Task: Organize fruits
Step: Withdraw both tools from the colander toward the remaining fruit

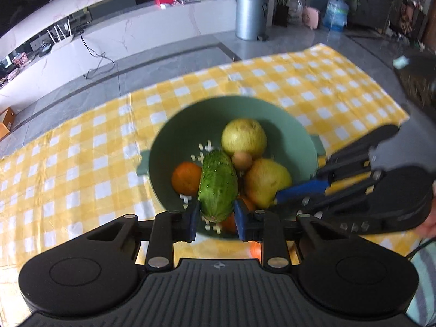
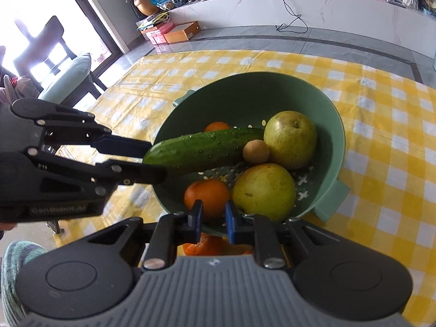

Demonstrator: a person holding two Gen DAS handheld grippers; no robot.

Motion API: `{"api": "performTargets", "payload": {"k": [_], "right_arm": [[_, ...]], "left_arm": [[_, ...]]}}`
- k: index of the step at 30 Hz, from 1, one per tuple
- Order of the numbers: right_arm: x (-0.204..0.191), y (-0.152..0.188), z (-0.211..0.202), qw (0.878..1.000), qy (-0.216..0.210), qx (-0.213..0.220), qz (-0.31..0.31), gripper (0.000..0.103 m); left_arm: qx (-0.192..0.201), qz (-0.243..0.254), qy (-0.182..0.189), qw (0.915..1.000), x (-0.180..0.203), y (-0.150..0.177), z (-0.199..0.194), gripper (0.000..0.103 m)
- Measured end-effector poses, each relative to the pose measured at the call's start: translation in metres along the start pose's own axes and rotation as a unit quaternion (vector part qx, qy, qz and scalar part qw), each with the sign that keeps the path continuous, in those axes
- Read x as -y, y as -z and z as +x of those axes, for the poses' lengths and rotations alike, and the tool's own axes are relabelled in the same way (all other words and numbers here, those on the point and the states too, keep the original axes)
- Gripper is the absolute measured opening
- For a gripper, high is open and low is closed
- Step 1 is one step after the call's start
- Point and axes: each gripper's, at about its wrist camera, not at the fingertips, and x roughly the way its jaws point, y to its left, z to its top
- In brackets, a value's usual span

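Note:
A green colander bowl [image 1: 239, 109] [image 2: 245, 92] sits on a yellow checked cloth. It holds two yellow-green pears [image 2: 290, 139] [image 2: 263, 189], oranges [image 2: 207, 197] [image 1: 186, 181] and a small brown fruit [image 2: 255, 151]. My left gripper [image 1: 215, 218] [image 2: 155, 160] is shut on the near end of a wet cucumber [image 1: 218, 186] [image 2: 201, 150] held over the bowl. My right gripper [image 2: 214, 218] [image 1: 278, 199] is open and empty at the bowl's near rim, close to one orange and one pear.
More orange fruit [image 2: 203, 245] lies on the cloth [image 2: 381, 136] just under my right gripper, outside the bowl. A chair with a pale cushion [image 2: 70, 73] stands beyond the table's left edge. A metal bin [image 1: 249, 13] stands on the floor.

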Motion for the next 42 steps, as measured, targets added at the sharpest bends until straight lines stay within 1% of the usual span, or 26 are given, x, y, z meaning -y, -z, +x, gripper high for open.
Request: {"api": "performTargets", "payload": {"k": [2,4,10,12,14,18,21,24,30,32,34,36,39,42], "right_arm": [[-0.002,-0.001,0.002,1.0,-0.001,0.002,0.001,0.013],[-0.003,-0.001,0.002,1.0,0.003,0.005,0.004,0.013],[-0.002,0.006,-0.01,1.0,0.007,0.019,0.011,0.014],[0.0,0.009,-0.015,0.999,0.01,0.027,0.015,0.014],[0.001,0.013,-0.022,0.999,0.015,0.036,0.02,0.015],[0.0,0.022,-0.04,0.997,0.026,0.06,0.028,0.016],[-0.008,0.034,-0.054,0.996,0.043,0.076,0.019,0.017],[-0.017,0.046,-0.069,0.994,0.059,0.095,0.006,0.017],[-0.036,0.077,-0.099,0.985,0.108,0.133,-0.01,0.019],[-0.039,0.089,-0.106,0.982,0.122,0.142,-0.006,0.022],[-0.043,0.1,-0.112,0.98,0.132,0.149,-0.002,0.028],[-0.047,0.111,-0.116,0.977,0.146,0.155,-0.004,0.029],[-0.053,0.128,-0.12,0.973,0.167,0.161,-0.007,0.032],[-0.056,0.142,-0.121,0.967,0.191,0.167,-0.007,0.033]], "left_arm": [[0.004,-0.002,-0.003,1.0,-0.002,-0.005,-0.001,0.03],[0.0,-0.005,-0.001,1.0,-0.003,-0.006,0.0,0.03],[-0.018,0.003,-0.007,0.9998,0.005,0.004,0.005,0.03],[-0.014,0.001,-0.011,0.9998,0.007,0.007,0.003,0.031],[-0.01,-0.008,-0.01,0.9999,0.007,0.01,-0.002,0.034],[0.001,-0.011,-0.015,0.9998,0.014,0.016,-0.016,0.036],[0.017,-0.009,-0.023,0.9995,0.026,0.02,-0.029,0.037],[0.032,-0.017,-0.03,0.9989,0.039,0.025,-0.042,0.037],[0.056,-0.036,-0.027,0.9974,0.065,0.039,-0.063,0.039],[0.061,-0.041,-0.026,0.997,0.073,0.046,-0.066,0.039],[0.067,-0.049,-0.027,0.9962,0.08,0.053,-0.067,0.039],[0.072,-0.066,-0.019,0.9951,0.083,0.06,-0.067,0.039],[0.081,-0.097,-0.004,0.992,0.086,0.072,-0.067,0.039],[0.093,-0.111,0.003,0.9894,0.089,0.084,-0.066,0.039]]}}
